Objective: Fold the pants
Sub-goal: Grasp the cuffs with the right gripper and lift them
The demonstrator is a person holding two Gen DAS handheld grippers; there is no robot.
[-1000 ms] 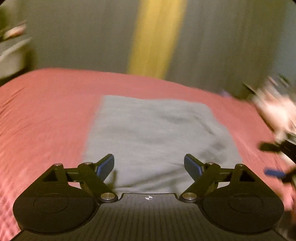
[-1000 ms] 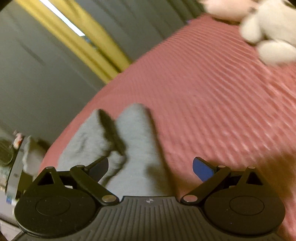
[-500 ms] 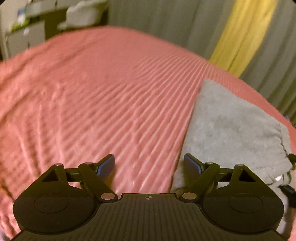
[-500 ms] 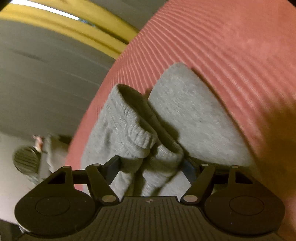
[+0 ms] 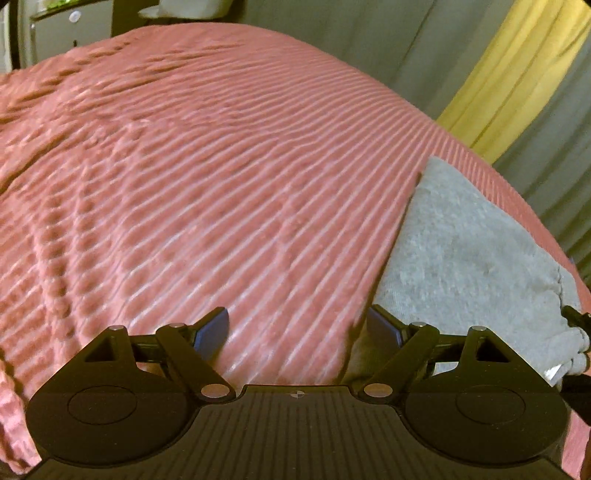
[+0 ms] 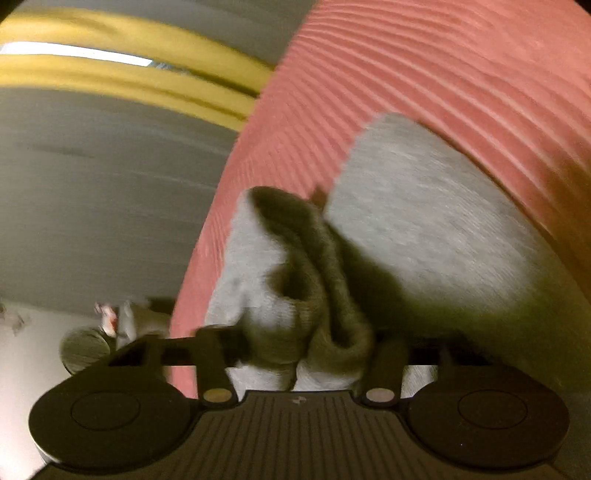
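The grey pants (image 5: 465, 258) lie folded on the ribbed pink bedspread (image 5: 207, 184), at the right of the left wrist view. My left gripper (image 5: 297, 328) is open and empty, low over the bedspread by the pants' left edge, its right fingertip at that edge. In the right wrist view the pants (image 6: 424, 221) fill the middle, and their bunched ribbed cuff end (image 6: 314, 295) sits between the jaws. My right gripper (image 6: 306, 350) is closing around this bunch, with its fingers pressed into the cloth. The right gripper's tip also shows in the left wrist view (image 5: 574, 317).
Grey curtains with a yellow strip (image 5: 517, 74) hang behind the bed. A white cabinet (image 5: 70, 29) stands at the far left beyond the bed. In the right wrist view the bed's edge (image 6: 207, 236) runs down the left, with clutter (image 6: 110, 321) beyond it.
My right gripper has moved onto the pants' cuff end and narrowed its jaws around it. My left gripper has swung left off the pants and settled by their left edge, still open.
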